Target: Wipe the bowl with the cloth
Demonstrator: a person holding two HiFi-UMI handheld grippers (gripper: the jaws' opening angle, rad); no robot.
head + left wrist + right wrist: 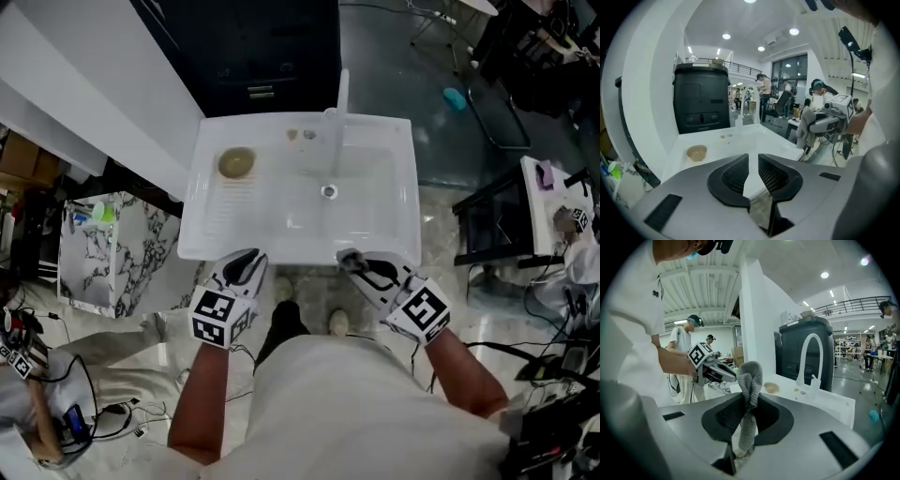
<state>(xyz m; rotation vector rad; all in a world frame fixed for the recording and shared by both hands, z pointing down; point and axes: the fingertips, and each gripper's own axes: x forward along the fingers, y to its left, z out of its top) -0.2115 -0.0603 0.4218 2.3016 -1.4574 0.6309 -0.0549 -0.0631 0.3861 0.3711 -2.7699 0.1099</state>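
A tan bowl [236,162] stands on the ribbed drainboard at the left of the white sink unit [394,234]. It also shows in the left gripper view as the bowl [697,153] and in the right gripper view as the bowl [771,387]. My left gripper [248,262] hovers at the sink's near edge, short of the bowl; the left gripper [753,161] has its jaws a narrow gap apart with nothing between them. My right gripper [354,261] is at the near edge too, shut on a grey knitted cloth [751,380] that sticks up from the jaws.
A white faucet [339,94] rises at the back of the basin, with a drain [328,191] in the middle and small bits [300,135] beside the faucet. A black cabinet [253,47] stands behind, a marbled box [103,248] to the left. People work in the background.
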